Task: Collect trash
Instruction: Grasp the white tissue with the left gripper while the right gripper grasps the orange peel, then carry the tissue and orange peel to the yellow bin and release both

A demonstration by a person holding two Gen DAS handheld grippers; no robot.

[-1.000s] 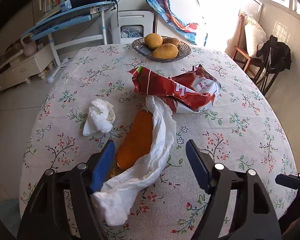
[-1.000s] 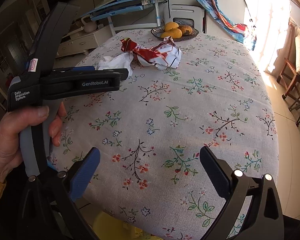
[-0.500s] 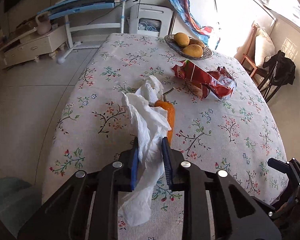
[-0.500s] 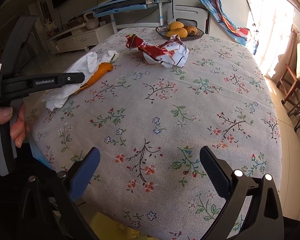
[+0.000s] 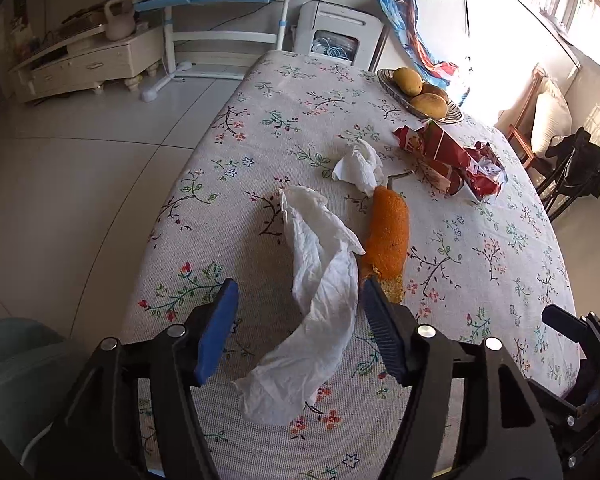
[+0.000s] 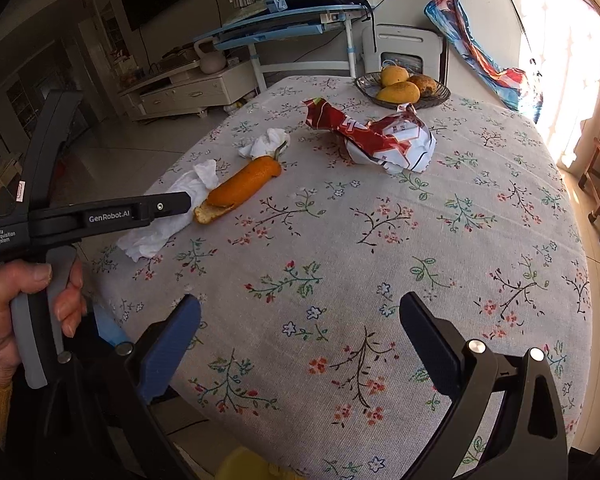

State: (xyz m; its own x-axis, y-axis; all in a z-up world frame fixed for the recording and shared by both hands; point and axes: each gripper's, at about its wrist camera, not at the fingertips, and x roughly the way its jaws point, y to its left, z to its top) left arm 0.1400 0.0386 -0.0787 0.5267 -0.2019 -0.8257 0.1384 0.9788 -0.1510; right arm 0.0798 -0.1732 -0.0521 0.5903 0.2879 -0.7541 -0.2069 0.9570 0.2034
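The left tool (image 5: 296, 332) stood with its jaws spread apart above the round table with a floral cloth (image 5: 300, 120), gripping nothing. A long crumpled white paper napkin (image 5: 316, 300) lay on the cloth between the jaws, its near end at the table's edge. Just right of it, touching, lay an orange fruit peel with a stalk (image 5: 386, 236). Beyond the peel sat a small wadded white tissue (image 5: 360, 166), and farther right a crumpled red and white snack bag (image 5: 452, 160). A glass bowl (image 5: 452, 114) holding 3 yellow mangoes (image 5: 428, 104) stood at the far edge. The right tool (image 6: 300, 344) hung wide apart over bare cloth, holding nothing.
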